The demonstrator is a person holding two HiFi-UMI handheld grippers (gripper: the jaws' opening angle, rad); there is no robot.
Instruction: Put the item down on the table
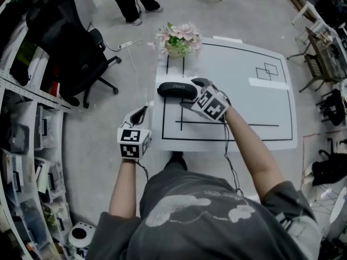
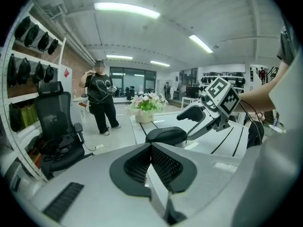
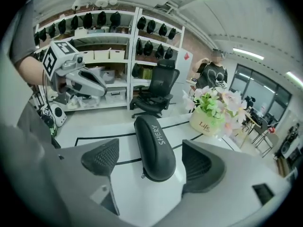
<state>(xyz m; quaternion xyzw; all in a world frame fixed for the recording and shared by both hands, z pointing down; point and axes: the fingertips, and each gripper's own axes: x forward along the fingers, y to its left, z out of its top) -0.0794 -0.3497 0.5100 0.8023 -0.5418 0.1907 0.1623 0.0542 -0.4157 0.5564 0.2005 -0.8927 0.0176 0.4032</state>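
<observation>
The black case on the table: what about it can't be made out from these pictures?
- Contents: the black case is closed, so no view sees inside.
- Its right end, head view: partly covered by the right gripper.
- Its lettering, left gripper view: too small to read there.
- Its underside, all views: it faces the table and is hidden by the case's own body.

We read "SHERY" in pale capitals running lengthwise along the top of the black case point(image 3: 154, 148). In the head view the same print shows only as a faint pale mark that we cannot spell out. Just beyond the case's far end, on the front of the white flower pot point(image 3: 204, 123), we read "Life" in dark script.
</observation>
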